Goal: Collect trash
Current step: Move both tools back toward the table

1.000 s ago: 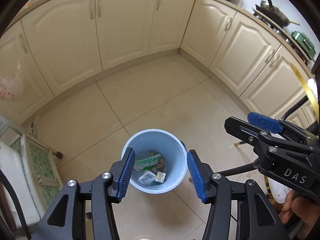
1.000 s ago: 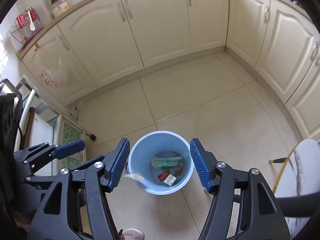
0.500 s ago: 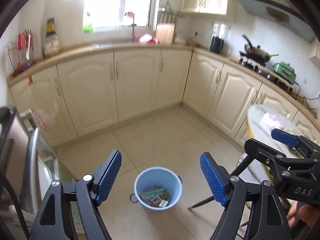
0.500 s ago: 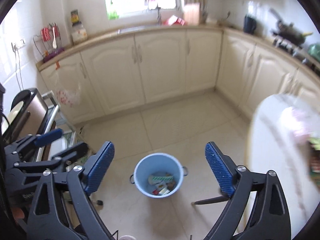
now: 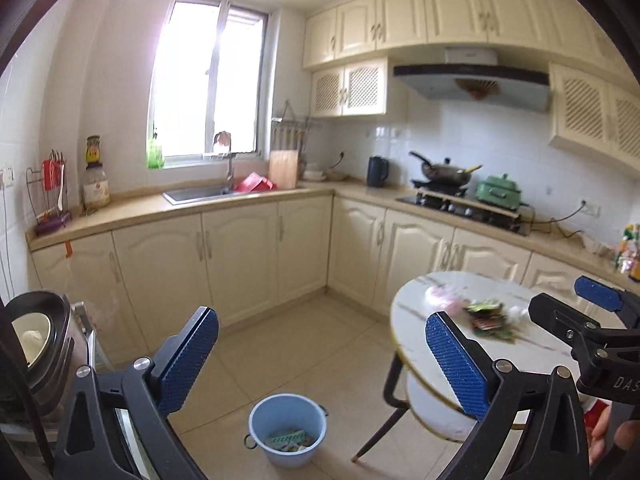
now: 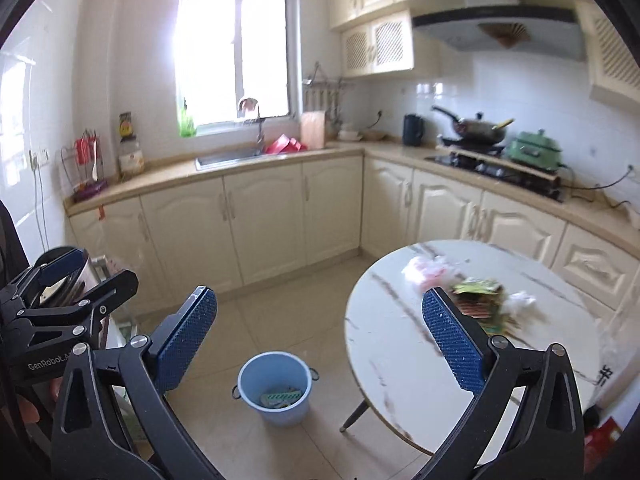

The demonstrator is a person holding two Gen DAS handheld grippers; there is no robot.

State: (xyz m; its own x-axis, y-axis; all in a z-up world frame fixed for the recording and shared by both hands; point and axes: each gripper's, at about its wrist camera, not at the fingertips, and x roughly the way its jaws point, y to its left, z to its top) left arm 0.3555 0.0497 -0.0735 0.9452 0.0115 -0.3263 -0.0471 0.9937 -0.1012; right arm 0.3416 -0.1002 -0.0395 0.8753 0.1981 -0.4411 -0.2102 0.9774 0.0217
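Note:
A light blue bucket (image 5: pixel 287 428) stands on the tiled floor with wrappers inside; it also shows in the right wrist view (image 6: pixel 275 388). Trash lies on the round marble table (image 6: pixel 400 344): a pink crumpled bag (image 6: pixel 424 270), green and red wrappers (image 6: pixel 478 300) and a white tissue (image 6: pixel 520 301). The same pile shows in the left wrist view (image 5: pixel 486 316). My left gripper (image 5: pixel 322 360) is open and empty, high above the bucket. My right gripper (image 6: pixel 320 344) is open and empty, to the left of the table trash.
Cream cabinets (image 5: pixel 240 256) run along the back and right walls, with a sink (image 5: pixel 198 194) and stove (image 5: pixel 460 200) on the counter. A rice cooker (image 5: pixel 32 340) sits on a rack at left. A table leg (image 5: pixel 376 436) angles down beside the bucket.
Both grippers have lifted and tilted up from just above the bucket. The bucket now looks small and low, and the table with its trash has come into view. Both jaws have opened wider.

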